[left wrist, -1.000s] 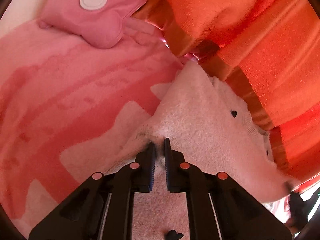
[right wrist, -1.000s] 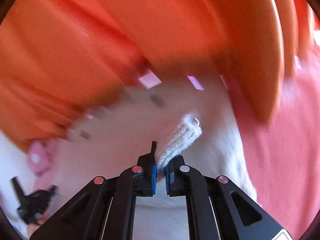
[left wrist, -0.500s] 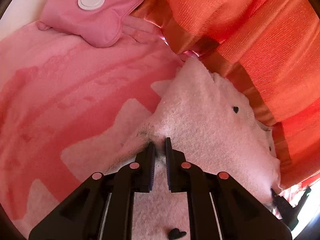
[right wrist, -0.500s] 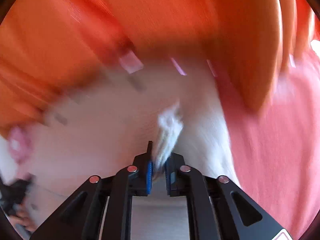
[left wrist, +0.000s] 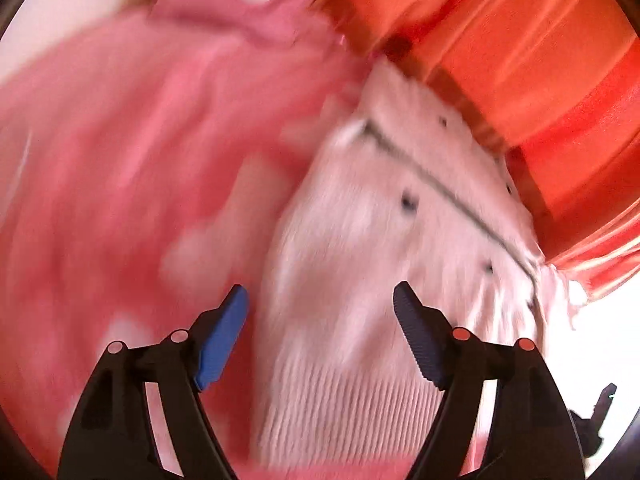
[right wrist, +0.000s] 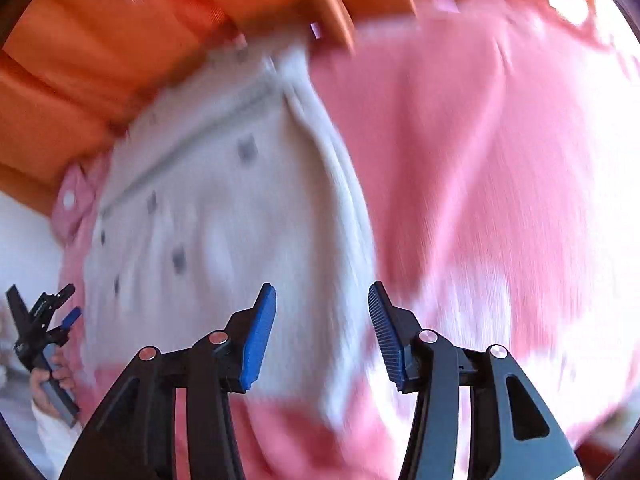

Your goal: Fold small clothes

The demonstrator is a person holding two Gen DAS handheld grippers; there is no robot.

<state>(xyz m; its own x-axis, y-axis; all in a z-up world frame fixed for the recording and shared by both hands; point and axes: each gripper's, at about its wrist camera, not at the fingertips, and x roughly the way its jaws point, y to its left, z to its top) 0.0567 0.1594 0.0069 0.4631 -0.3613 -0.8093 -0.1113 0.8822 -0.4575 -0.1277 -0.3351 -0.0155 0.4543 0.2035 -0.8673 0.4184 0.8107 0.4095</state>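
Left tongs (left wrist: pixel 320 300) and right tongs (right wrist: pixel 322 300) were both pinched on the small cream knit sweater with dark dots (left wrist: pixel 380 248) a second ago; now both are opening with nothing gripped, pads clear of the knit. Sweater lies flat on the pink and white blanket (left wrist: pixel 120 160), up against the orange fabric (left wrist: pixel 520 60), ribbed hem nearest the left tongs. Reads as one fold just laid down and released; next grab not picked yet. Frames are blurry.

Fuzzy knit sweater (left wrist: pixel 360 240) w/ ribbed hem – soft pink blanket (left wrist: pixel 120 160), sheeny orange fabric (left wrist: pixel 520 60).
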